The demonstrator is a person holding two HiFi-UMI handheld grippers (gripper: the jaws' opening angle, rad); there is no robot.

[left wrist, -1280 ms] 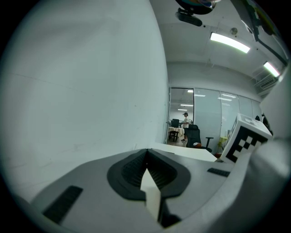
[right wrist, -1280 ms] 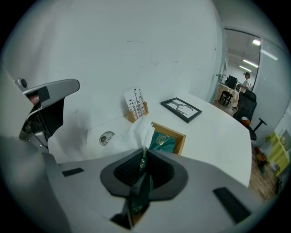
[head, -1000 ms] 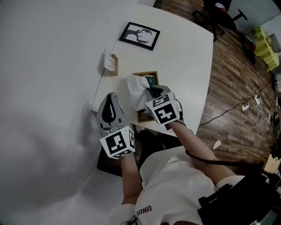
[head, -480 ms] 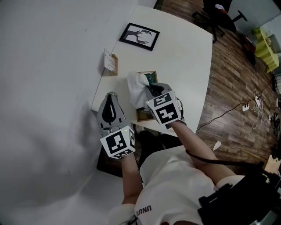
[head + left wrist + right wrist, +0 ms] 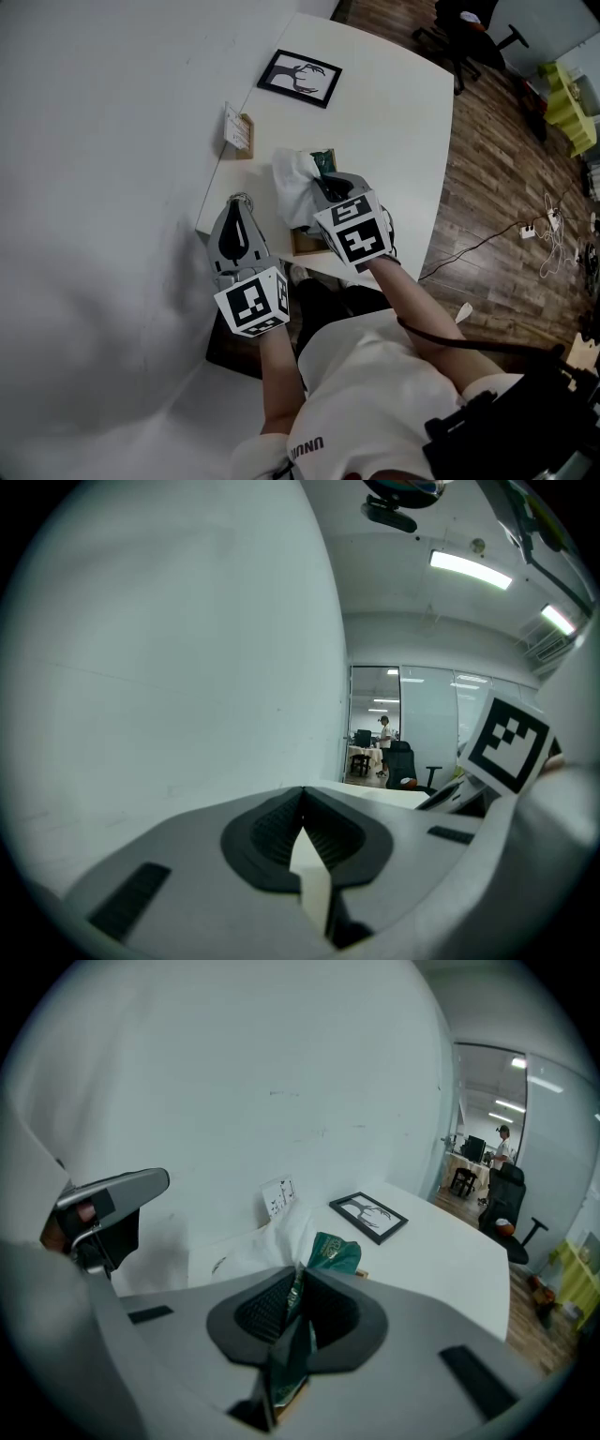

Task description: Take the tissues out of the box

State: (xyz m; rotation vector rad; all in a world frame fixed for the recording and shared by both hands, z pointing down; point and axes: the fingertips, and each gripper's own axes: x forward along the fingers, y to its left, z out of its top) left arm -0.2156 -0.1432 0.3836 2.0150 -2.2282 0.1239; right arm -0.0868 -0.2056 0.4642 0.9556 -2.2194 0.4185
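Note:
A low wooden box [image 5: 304,247] lies near the table's front edge, mostly hidden under my right gripper. My right gripper [image 5: 322,187] is shut on a green tissue packet [image 5: 324,163] and holds it just above the box. In the right gripper view the green packet [image 5: 334,1252] is pinched between the pads, with white tissue [image 5: 265,1247] bunched to its left. That white tissue [image 5: 292,188] hangs crumpled out of the packet. My left gripper [image 5: 238,204] is shut and empty, over the table's front left corner. Its jaws [image 5: 302,804] meet with nothing between them.
On the white table [image 5: 398,103] a black-framed picture [image 5: 300,77] lies at the far side, and a small card in a wooden stand [image 5: 236,132] stands by the wall edge. Wood floor with cables lies to the right. An office chair [image 5: 464,28] stands beyond the table.
My right gripper has lifted a little with the green packet and tissue, away from the box. The left gripper has stayed where it was.

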